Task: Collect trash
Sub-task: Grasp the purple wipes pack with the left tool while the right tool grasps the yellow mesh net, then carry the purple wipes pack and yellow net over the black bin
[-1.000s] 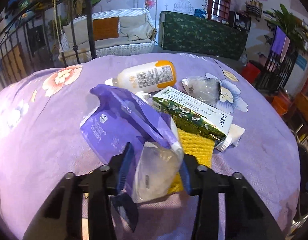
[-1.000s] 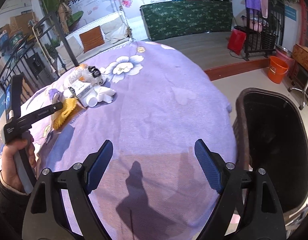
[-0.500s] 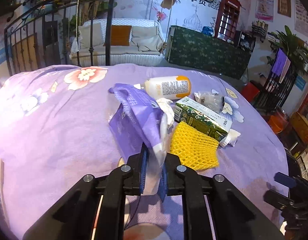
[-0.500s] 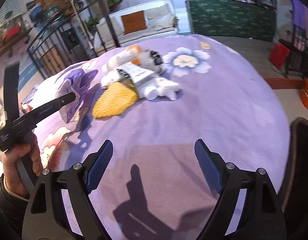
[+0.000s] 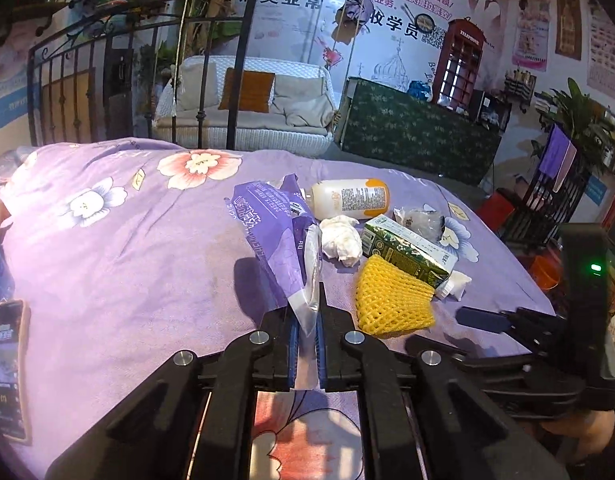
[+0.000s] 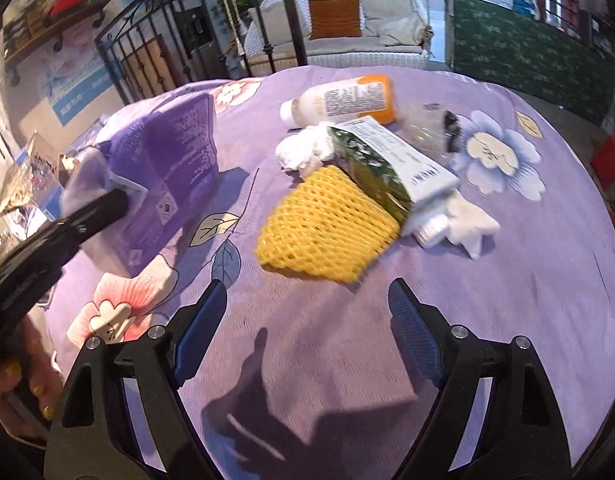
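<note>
My left gripper (image 5: 306,312) is shut on a purple plastic wrapper (image 5: 273,232) and holds it above the purple cloth; the wrapper also shows in the right wrist view (image 6: 167,168). My right gripper (image 6: 307,312) is open and empty, just short of a yellow foam net (image 6: 327,224). Behind the net lie a green and white carton (image 6: 387,160), a crumpled white tissue (image 6: 303,150), an orange-capped bottle (image 6: 343,98), a clear crumpled wrap (image 6: 431,134) and a white scrap (image 6: 463,228).
A flowered purple cloth (image 5: 107,248) covers the table. A phone (image 5: 7,364) lies at its left edge. A black iron railing (image 5: 147,80) and a white sofa (image 5: 259,112) stand behind. A foil packet (image 6: 27,176) lies at the left.
My left gripper has lifted the purple wrapper and drawn back from the pile. My right gripper has swung left from the black bin and come close to the yellow net.
</note>
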A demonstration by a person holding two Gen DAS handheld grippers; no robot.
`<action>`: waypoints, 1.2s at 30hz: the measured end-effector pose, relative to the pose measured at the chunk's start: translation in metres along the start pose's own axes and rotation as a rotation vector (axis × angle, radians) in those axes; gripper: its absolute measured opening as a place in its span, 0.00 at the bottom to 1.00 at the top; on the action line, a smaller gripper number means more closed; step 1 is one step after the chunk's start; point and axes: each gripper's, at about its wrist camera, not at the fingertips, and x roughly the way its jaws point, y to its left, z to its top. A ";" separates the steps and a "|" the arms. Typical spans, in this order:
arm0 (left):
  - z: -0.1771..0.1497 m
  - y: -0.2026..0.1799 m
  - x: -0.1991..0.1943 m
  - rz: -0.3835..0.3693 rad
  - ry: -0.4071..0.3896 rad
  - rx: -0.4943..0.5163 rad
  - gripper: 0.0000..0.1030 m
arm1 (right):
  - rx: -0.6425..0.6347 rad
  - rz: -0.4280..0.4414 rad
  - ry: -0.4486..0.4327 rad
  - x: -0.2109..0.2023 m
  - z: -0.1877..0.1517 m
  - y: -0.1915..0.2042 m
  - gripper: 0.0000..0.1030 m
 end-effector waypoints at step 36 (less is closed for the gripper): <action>-0.007 -0.031 -0.020 -0.133 -0.045 0.071 0.07 | 0.048 -0.075 -0.110 -0.057 -0.024 -0.007 0.15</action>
